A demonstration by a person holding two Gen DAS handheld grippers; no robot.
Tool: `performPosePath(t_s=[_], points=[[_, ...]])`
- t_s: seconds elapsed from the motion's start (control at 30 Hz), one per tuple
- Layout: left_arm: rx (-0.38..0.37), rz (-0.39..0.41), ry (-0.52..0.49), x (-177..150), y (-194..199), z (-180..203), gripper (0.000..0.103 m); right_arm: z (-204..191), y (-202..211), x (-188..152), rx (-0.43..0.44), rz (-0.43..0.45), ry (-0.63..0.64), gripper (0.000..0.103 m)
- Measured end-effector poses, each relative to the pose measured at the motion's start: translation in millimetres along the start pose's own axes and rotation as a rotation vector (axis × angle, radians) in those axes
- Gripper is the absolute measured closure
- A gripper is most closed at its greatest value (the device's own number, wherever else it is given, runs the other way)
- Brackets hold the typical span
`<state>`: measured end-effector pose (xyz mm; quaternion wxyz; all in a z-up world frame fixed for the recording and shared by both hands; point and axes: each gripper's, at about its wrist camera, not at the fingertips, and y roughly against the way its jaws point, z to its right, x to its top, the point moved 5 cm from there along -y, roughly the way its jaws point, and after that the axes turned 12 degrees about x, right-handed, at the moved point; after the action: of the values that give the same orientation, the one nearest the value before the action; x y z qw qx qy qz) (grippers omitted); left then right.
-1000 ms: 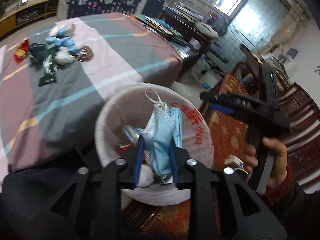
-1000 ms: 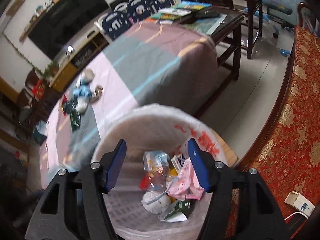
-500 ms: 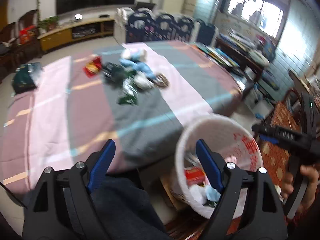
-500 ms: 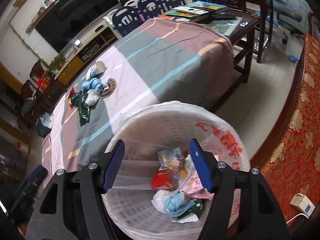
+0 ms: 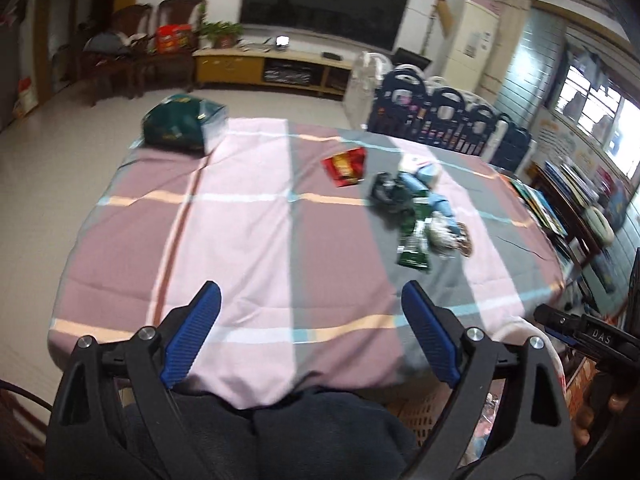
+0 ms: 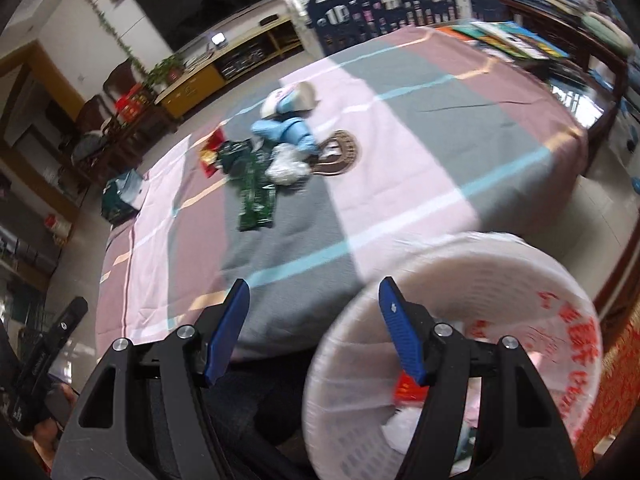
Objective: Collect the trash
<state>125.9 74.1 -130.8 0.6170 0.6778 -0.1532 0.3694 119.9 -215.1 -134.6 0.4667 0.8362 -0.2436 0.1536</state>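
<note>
Both grippers, left (image 5: 310, 334) and right (image 6: 314, 330), I hold agape and empty; trash (image 6: 276, 160) lies on the table (image 5: 248, 248), bin (image 6: 480, 280) beside it.

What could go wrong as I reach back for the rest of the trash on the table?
The leftover trash pile is bunched together, so the open left gripper may pinch several pieces, or the tablecloth, and drop some. The bin sits close beside the open right gripper; a careless swing might knock it over.
</note>
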Motion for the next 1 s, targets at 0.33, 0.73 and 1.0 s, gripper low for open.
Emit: performPosePath(t_s=[0.33,0.73,1.0], points=[[0.075,-0.078,0.124,-10.0,-26.0,-53.7,0.009,-51.2,-102.9,51.3,-0.026,-0.036,0.074,0.037],[0.069,-0.154,0.131,-24.3,-51.7,-55.9,0.008,-50.5,-192.9,83.6,-0.154,-0.111,0.127,0.040],[0.082,-0.164,0.153,-26.5,-52.8,-59.5,0.008,-89.0,-195.5,43.3,0.024,-0.188,0.190,0.083]])
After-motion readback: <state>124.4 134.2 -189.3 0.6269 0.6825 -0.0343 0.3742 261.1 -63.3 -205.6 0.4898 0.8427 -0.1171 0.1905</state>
